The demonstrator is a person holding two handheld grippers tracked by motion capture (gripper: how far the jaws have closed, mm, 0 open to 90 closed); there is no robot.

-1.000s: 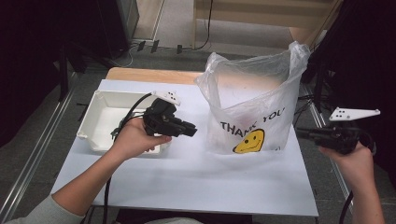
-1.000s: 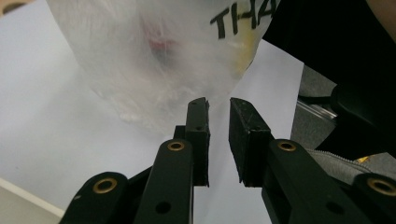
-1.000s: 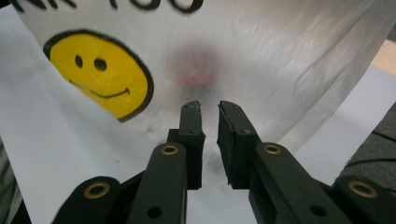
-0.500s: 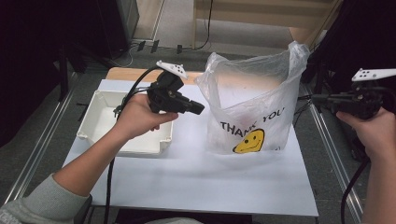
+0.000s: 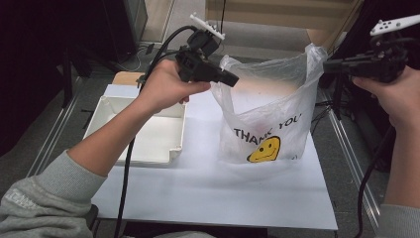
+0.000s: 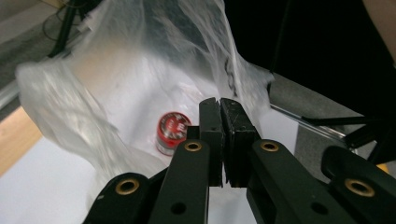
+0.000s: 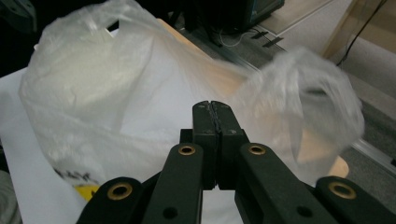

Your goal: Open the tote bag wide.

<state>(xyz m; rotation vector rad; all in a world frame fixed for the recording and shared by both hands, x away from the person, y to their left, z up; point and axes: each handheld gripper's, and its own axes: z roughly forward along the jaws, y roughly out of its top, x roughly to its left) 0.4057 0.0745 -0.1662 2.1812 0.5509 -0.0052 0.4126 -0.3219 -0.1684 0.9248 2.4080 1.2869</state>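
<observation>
The translucent white plastic bag printed with a yellow smiley face stood upright on the white table, mouth open. A small red-lidded jar lay on its bottom. The left gripper hovered at one handle, the right gripper by the other, both with jaws pressed together on nothing. The shallow white tray beside the bag looked empty, so unpacking seemed barely begun.
</observation>
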